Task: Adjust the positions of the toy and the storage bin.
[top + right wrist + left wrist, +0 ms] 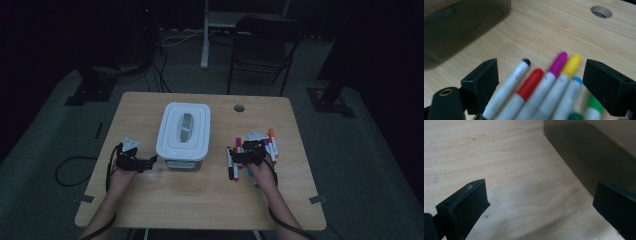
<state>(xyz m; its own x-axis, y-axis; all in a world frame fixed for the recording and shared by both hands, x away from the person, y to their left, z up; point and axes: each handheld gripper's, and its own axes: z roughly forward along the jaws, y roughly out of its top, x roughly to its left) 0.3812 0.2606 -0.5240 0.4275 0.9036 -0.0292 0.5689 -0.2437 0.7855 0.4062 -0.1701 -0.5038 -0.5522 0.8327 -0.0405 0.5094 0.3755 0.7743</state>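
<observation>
A white lidded container [182,132] stands mid-table. My left gripper [149,162] lies just left of its near corner, pointing at it. In the left gripper view this gripper [541,192] is open over bare wood, with the container's dark wall [594,157] at upper right. My right gripper [245,154] hovers over a loose bunch of markers [272,142] right of the container. In the right gripper view it [541,67] is open, and several markers lie between its jaws: black-capped [526,61], red [535,75], magenta [560,58], yellow [574,60], blue [577,80] and green [594,103].
The wooden table [200,200] has a cable hole [239,108] near its far edge, also seen as a hole [601,11] in the right gripper view. A folding chair [262,45] stands on the floor beyond. The container's wall [461,22] shows at upper left.
</observation>
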